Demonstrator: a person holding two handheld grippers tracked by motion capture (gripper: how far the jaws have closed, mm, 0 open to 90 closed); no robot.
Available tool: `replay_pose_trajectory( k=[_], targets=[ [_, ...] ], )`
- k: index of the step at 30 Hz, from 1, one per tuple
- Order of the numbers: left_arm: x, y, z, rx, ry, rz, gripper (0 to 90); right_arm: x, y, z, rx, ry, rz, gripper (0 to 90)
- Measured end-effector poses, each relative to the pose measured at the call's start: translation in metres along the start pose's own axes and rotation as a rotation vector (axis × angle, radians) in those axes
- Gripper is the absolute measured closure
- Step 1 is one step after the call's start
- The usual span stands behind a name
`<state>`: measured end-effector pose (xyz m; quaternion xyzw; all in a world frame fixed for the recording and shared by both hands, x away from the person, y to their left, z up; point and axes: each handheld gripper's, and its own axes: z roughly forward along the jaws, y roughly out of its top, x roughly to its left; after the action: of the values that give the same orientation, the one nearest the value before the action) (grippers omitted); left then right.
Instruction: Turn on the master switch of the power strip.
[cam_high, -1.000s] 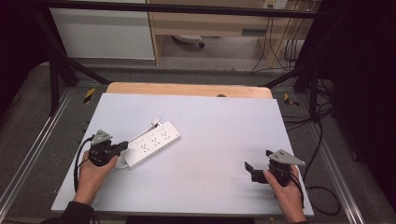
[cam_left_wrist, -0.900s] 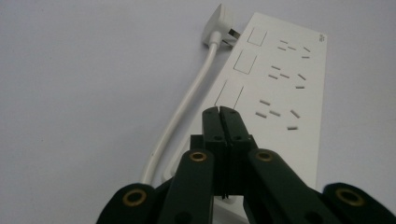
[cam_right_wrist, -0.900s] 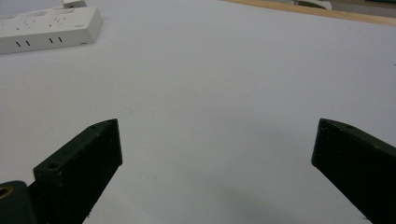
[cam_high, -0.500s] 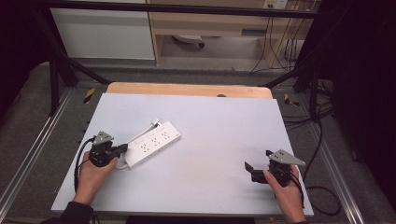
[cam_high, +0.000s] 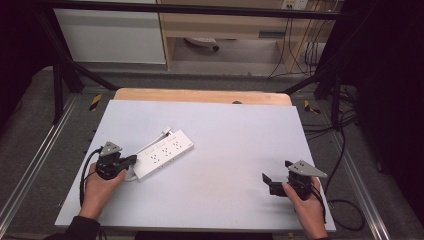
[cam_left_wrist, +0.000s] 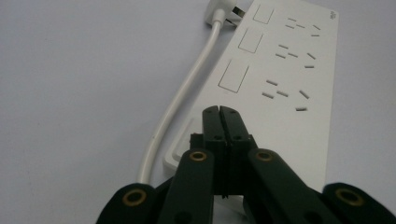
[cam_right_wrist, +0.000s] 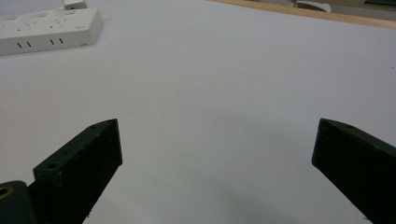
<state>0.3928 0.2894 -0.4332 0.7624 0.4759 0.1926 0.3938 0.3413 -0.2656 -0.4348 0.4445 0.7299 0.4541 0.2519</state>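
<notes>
My left gripper (cam_left_wrist: 219, 114) has its jaws pressed together over the near end of the one white power strip (cam_left_wrist: 280, 84), apparently pressing there; its cord (cam_left_wrist: 187, 93) runs alongside. Next I'd judge a steady push. My right gripper (cam_right_wrist: 217, 154) is spread wide, the strip far ahead-left.

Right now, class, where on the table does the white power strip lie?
In the high view the power strip lies left of centre on the grey table, its near end at the shut left gripper.
</notes>
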Motion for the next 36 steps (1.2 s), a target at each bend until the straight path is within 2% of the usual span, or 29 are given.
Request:
replay_pose_trajectory(
  k=[4,11,23,36],
  targets=[
    [-0.0006,-0.0009,-0.0003,0.005,0.003,0.01,90.0,0.0,0.0,-0.0005,-0.005,0.0,0.0,2.1],
    [0.0019,-0.0022,0.0001,-0.001,-0.001,-0.016,90.0,0.0016,0.0001,-0.0006,0.001,0.001,-0.004,2.2],
    [0.0013,-0.0021,0.0001,0.0,0.002,-0.006,90.0,0.0013,-0.0001,0.0,0.002,0.0,-0.005,2.1],
    [0.0021,-0.0017,0.0002,0.002,-0.004,-0.013,90.0,0.0011,-0.0003,0.0009,0.008,-0.008,-0.012,2.3]
  ],
)
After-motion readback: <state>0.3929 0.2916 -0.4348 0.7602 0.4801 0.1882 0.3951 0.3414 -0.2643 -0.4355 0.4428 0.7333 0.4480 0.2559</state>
